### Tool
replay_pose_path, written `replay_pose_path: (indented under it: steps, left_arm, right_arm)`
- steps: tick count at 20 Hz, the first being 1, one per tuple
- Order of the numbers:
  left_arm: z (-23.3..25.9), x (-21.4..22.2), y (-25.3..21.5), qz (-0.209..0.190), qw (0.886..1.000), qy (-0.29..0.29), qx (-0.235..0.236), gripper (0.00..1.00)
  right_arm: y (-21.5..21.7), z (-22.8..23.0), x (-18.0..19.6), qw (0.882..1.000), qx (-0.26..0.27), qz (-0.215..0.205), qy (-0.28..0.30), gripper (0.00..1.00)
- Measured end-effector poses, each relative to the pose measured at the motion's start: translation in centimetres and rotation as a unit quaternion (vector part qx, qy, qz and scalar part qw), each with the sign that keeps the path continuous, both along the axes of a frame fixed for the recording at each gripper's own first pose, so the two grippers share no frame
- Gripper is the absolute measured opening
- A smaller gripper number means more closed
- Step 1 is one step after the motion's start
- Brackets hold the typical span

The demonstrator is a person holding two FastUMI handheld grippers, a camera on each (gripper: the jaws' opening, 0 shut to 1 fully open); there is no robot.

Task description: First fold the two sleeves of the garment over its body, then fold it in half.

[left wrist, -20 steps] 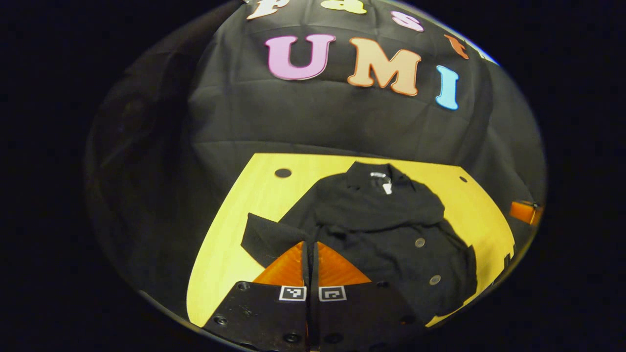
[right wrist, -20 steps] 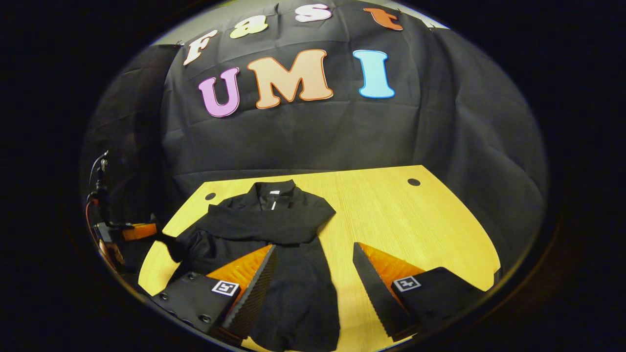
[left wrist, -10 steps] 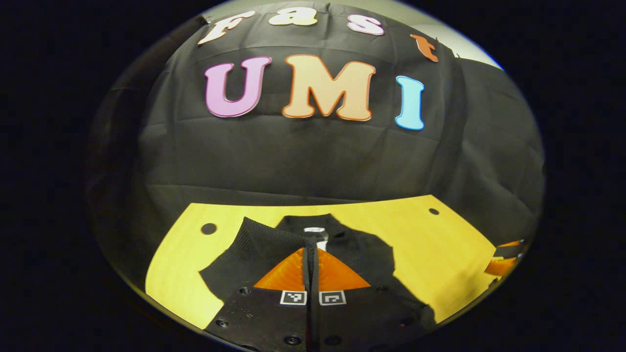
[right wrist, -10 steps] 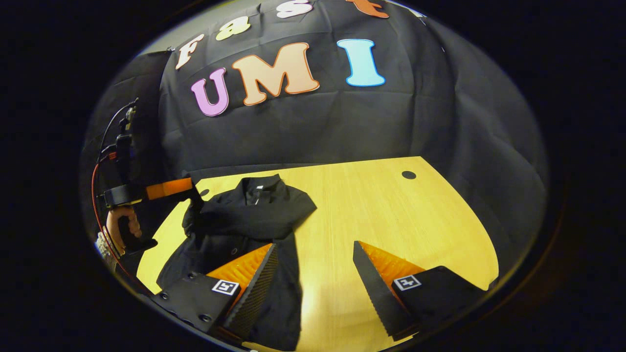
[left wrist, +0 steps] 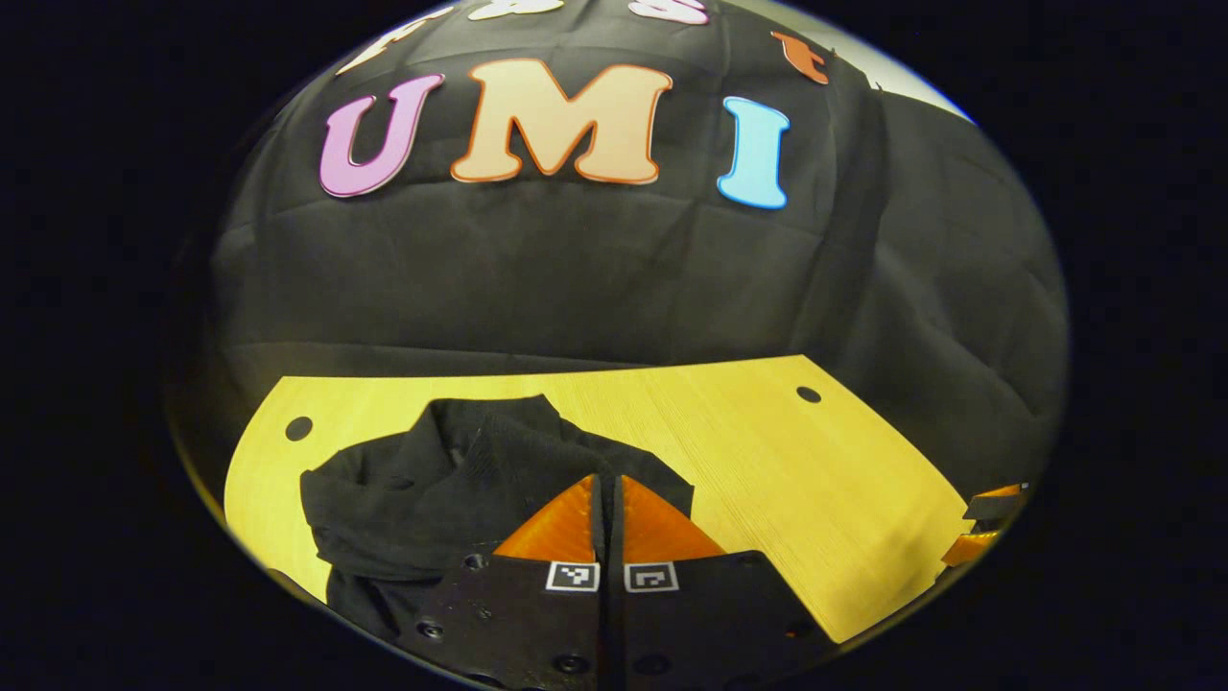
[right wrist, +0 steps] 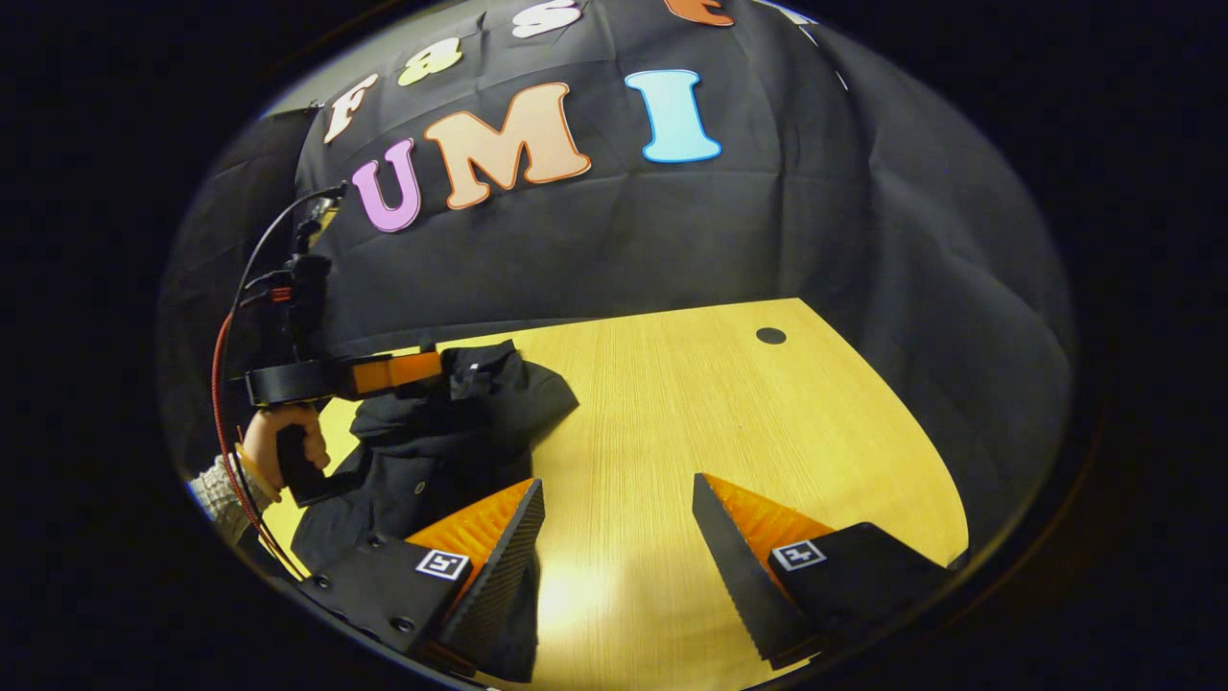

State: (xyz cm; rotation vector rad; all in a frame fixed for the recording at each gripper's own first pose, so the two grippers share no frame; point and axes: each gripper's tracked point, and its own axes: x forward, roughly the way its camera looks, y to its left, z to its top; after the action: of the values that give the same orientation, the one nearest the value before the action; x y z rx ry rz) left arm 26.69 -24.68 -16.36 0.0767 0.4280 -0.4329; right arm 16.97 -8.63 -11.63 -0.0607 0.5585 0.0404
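1. I judge the step in hand to be the second sleeve fold: my left tongs are clenched on a pinch of the garment's knit cloth, carrying it over the body. The cloth rises right to the fingertips, so I take the grip as real, though the pinch itself is hidden between the orange fingers.

2. To do it well, I would keep the clench firm and travel low and level across the body, so the sleeve lays flat instead of bunching. From the left gripper view the cloth ahead of and left of these tongs already looks heaped and wrinkled; I would draw the sleeve gently taut before letting it down.

3. I would release only once the cuff rests on the body, not past its far edge on the bare tabletop.

4. The garment lies on the tabletop, ahead and to the left of my right tongs; its near hem runs under their left finger.

5. My right tongs are released, fingers spread wide, hanging over bare wood and holding nothing.

6. In the right gripper view the left tongs reach level above the garment near its collar end. A hand grips the handle below, wrist straight, a knit cuff at the forearm.
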Motion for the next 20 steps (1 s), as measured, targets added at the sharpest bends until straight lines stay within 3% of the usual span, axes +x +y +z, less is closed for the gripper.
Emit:
replay_pose_path:
  steps: [12,17,18,19,20]
  left_arm:
    - [-6.3,-0.2,-4.8,0.001,0.998,0.065,0.026,0.0]
    - [-5.3,-1.1,-5.6,-0.004,0.998,0.058,0.019,0.07]
    - [-4.9,-1.4,-6.0,-0.01,0.998,0.054,0.017,0.02]
    - [-4.3,-1.6,-6.3,-0.016,0.999,0.048,0.019,0.28]
    - [-3.8,-1.9,-6.3,-0.019,0.999,0.041,0.026,0.38]
  right_arm:
    - [-1.5,-1.5,-1.4,1.0,0.01,0.007,0.017,0.98]
    - [-2.0,-2.3,-2.2,1.0,0.011,0.003,0.021,0.98]
    - [-1.9,-2.5,-2.4,1.0,0.011,0.004,0.022,0.98]
    - [-1.7,-2.5,-2.6,1.0,0.011,0.006,0.023,0.98]
    - [-1.7,-2.5,-2.9,1.0,0.009,0.008,0.023,0.98]
